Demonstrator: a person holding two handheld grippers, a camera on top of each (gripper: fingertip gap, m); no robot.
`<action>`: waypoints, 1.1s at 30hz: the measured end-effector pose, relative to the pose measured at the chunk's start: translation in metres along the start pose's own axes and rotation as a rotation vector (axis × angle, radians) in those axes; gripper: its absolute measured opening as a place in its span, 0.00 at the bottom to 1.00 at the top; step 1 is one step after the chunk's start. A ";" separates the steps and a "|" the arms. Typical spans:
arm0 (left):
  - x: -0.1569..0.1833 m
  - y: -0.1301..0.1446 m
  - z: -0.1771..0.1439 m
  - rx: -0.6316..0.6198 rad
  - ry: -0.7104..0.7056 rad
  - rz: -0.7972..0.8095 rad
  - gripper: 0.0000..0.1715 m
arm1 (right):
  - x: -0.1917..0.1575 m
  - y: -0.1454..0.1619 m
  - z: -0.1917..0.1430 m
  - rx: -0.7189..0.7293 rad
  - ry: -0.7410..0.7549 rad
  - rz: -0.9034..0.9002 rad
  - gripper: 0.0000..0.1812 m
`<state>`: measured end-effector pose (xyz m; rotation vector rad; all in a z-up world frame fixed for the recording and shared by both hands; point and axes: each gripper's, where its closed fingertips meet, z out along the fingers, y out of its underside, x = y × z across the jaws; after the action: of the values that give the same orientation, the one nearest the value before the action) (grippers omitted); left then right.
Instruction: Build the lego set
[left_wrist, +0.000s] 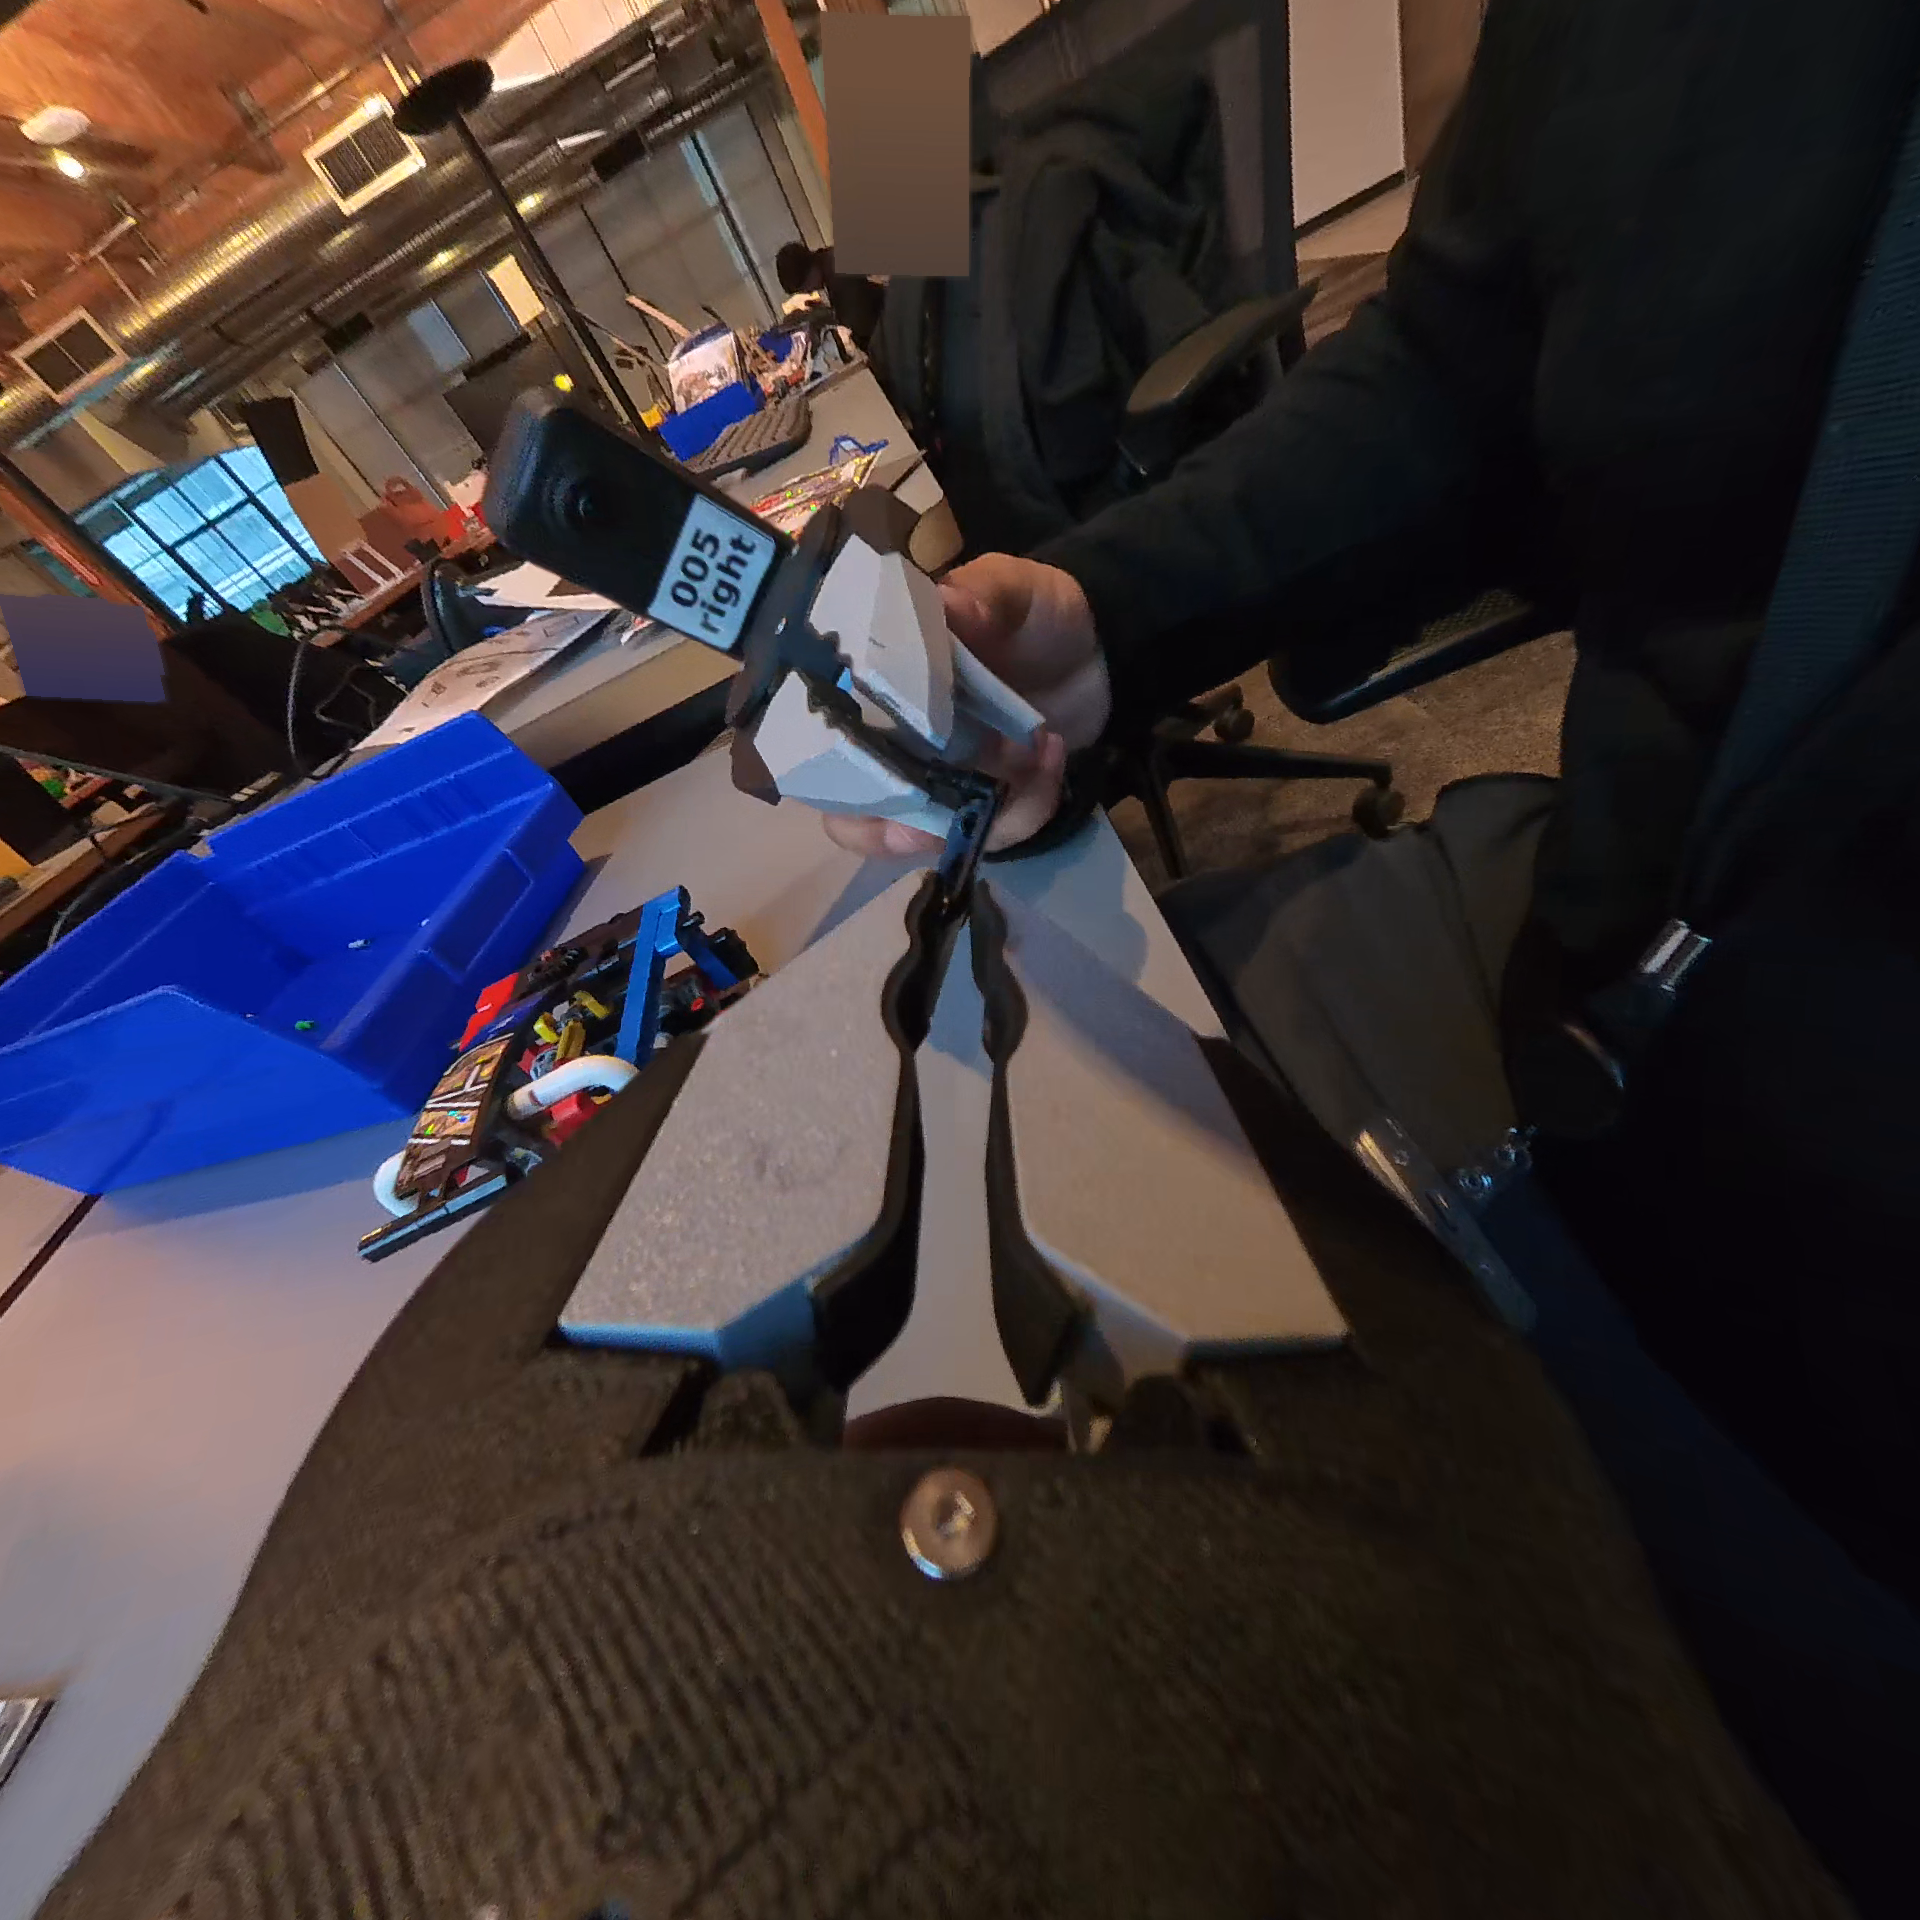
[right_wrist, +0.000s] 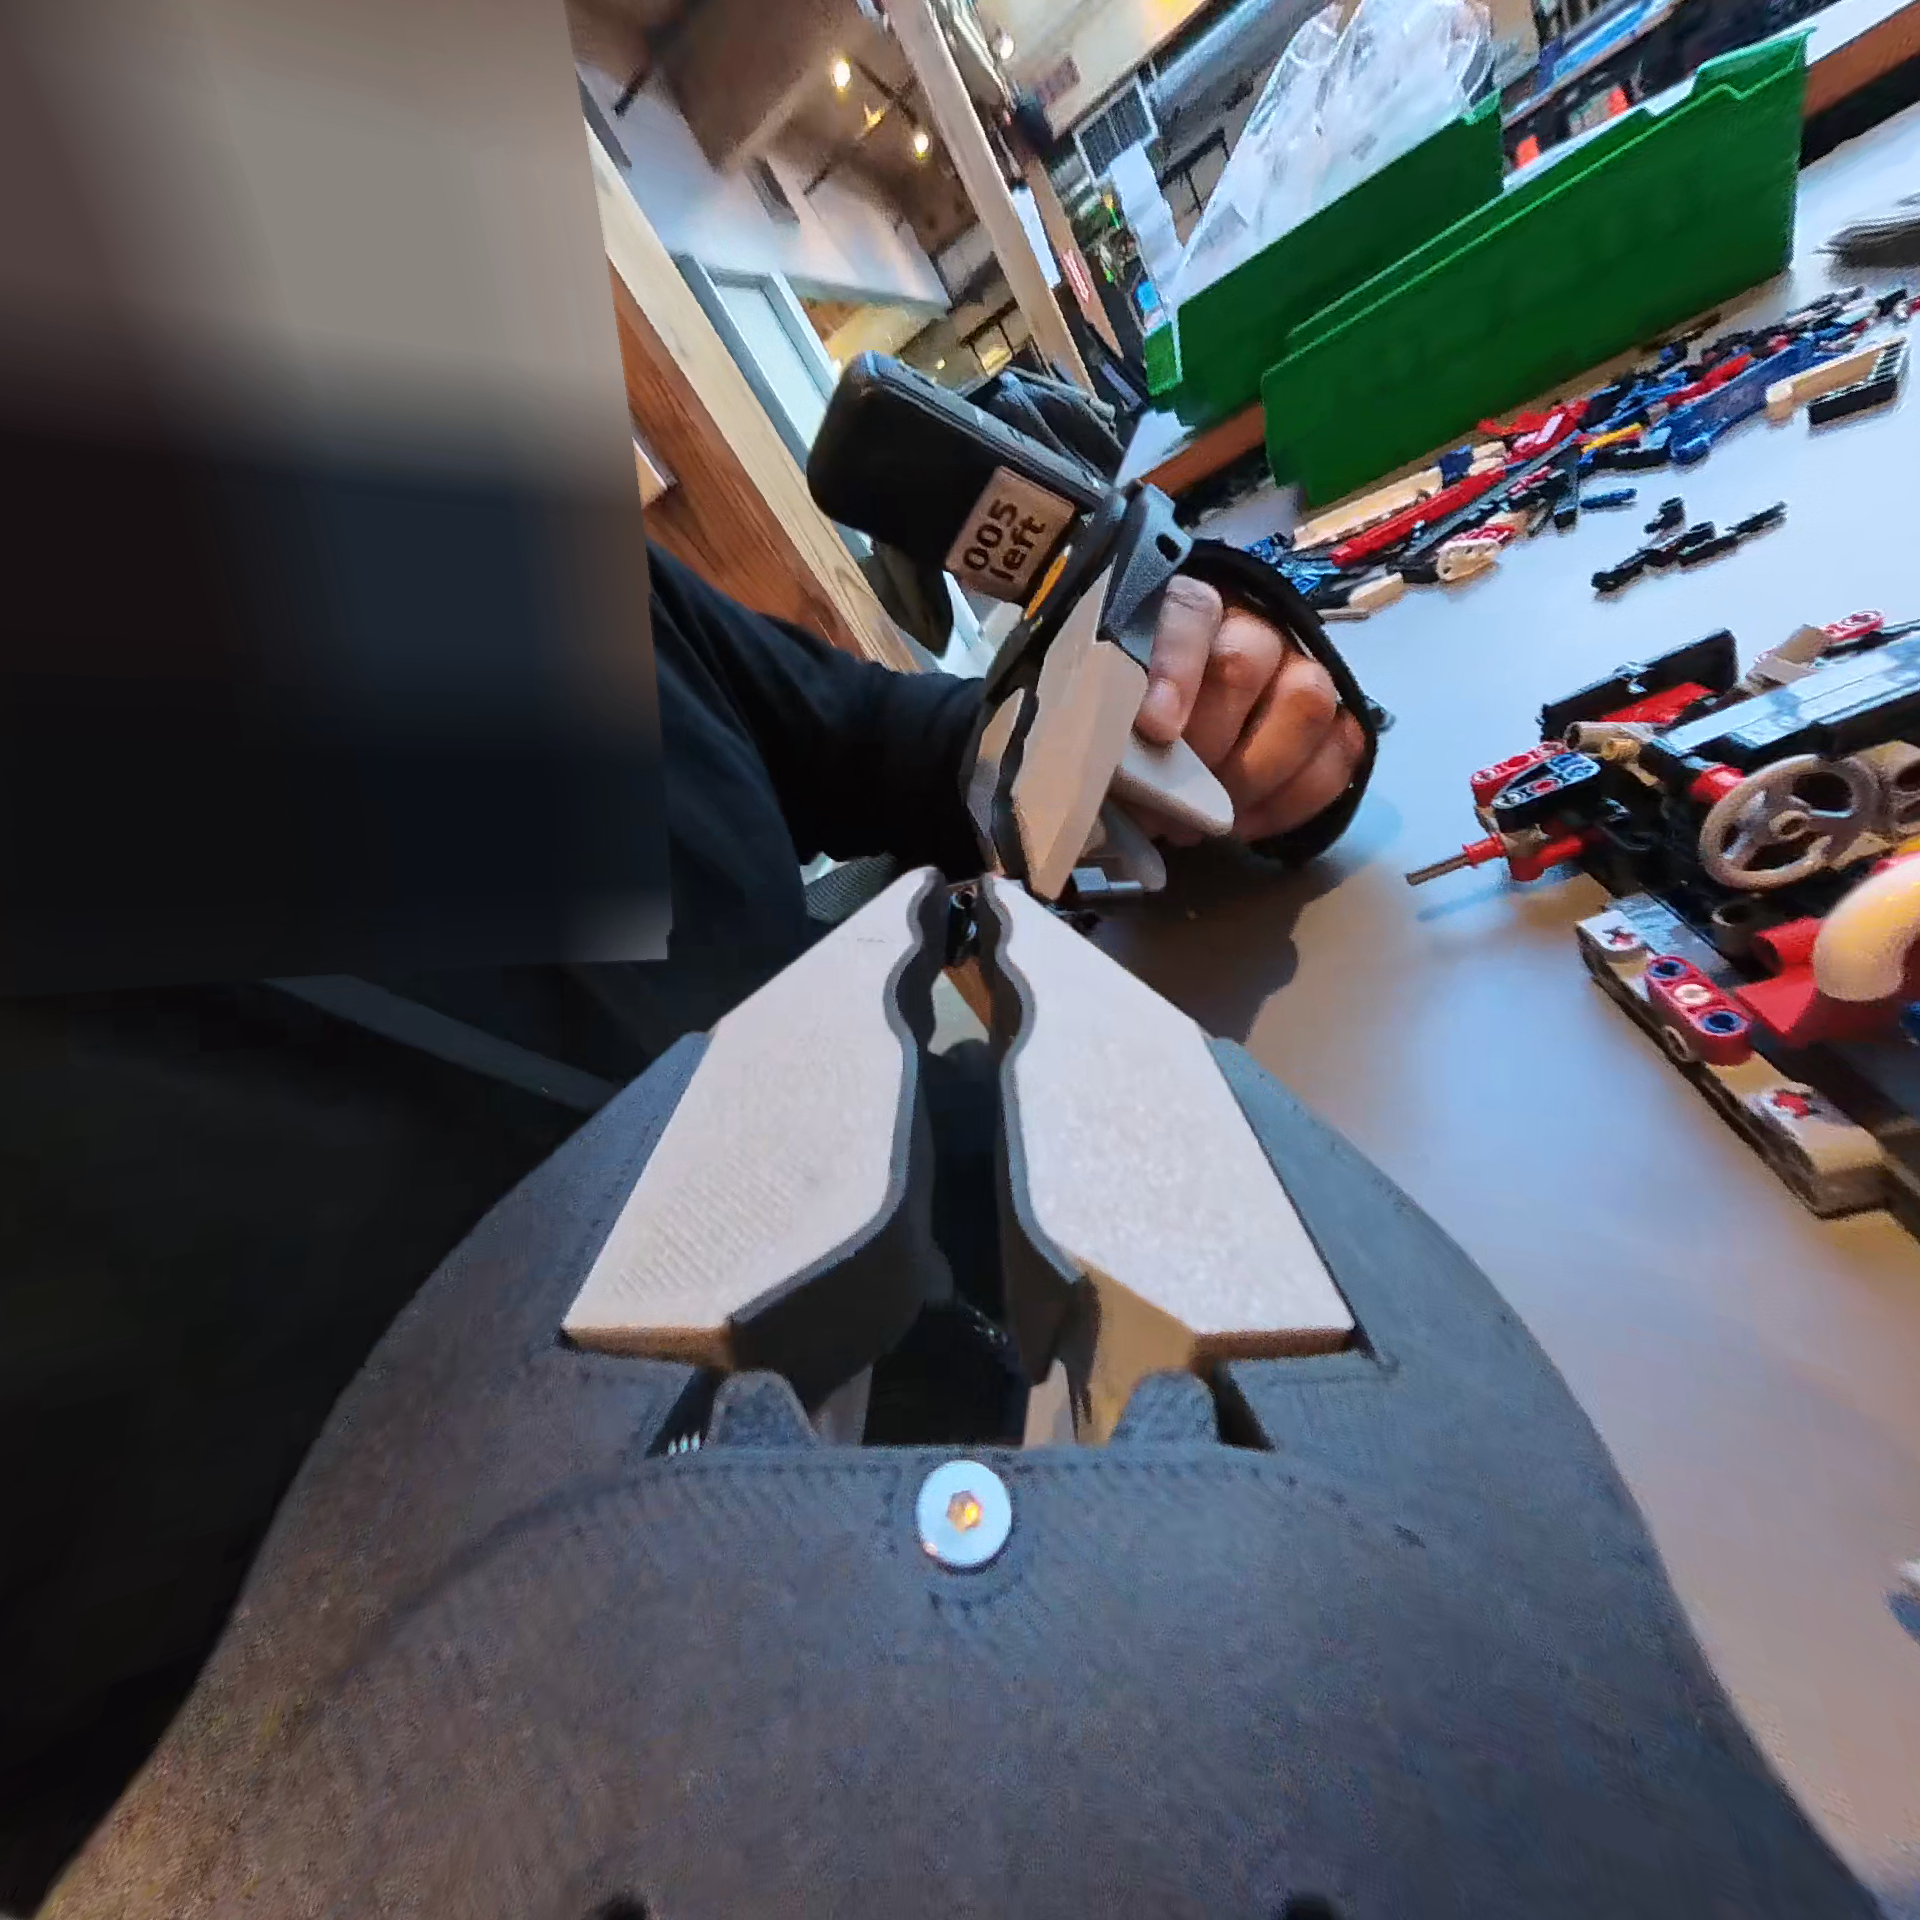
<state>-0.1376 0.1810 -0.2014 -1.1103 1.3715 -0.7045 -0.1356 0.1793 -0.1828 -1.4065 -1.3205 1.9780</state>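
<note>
Left wrist view: left gripper (left_wrist: 951, 914) and right gripper (left_wrist: 961, 795) both clench one black beam (left_wrist: 964, 831) at 12 o'clock, seemingly to join parts midair; model (left_wrist: 582, 1029) waits at 10 o'clock.

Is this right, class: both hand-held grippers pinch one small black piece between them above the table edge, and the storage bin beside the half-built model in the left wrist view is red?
Not quite. The left wrist view shows a blue bin, not red, beside the half-built model. The rest holds: the left hand-held gripper and right hand-held gripper both pinch the small black piece.
</note>
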 end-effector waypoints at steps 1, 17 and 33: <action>-0.001 0.000 -0.001 0.002 -0.008 0.002 0.01 | 0.000 -0.001 0.000 0.010 -0.001 0.004 0.01; -0.002 -0.004 -0.004 0.003 -0.029 0.011 0.01 | -0.001 0.000 0.001 0.016 0.009 -0.016 0.00; -0.002 -0.001 -0.004 -0.004 -0.028 0.009 0.01 | 0.001 -0.003 0.002 0.036 0.004 -0.003 0.00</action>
<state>-0.1414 0.1819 -0.1990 -1.1126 1.3539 -0.6782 -0.1383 0.1810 -0.1809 -1.3899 -1.2780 1.9861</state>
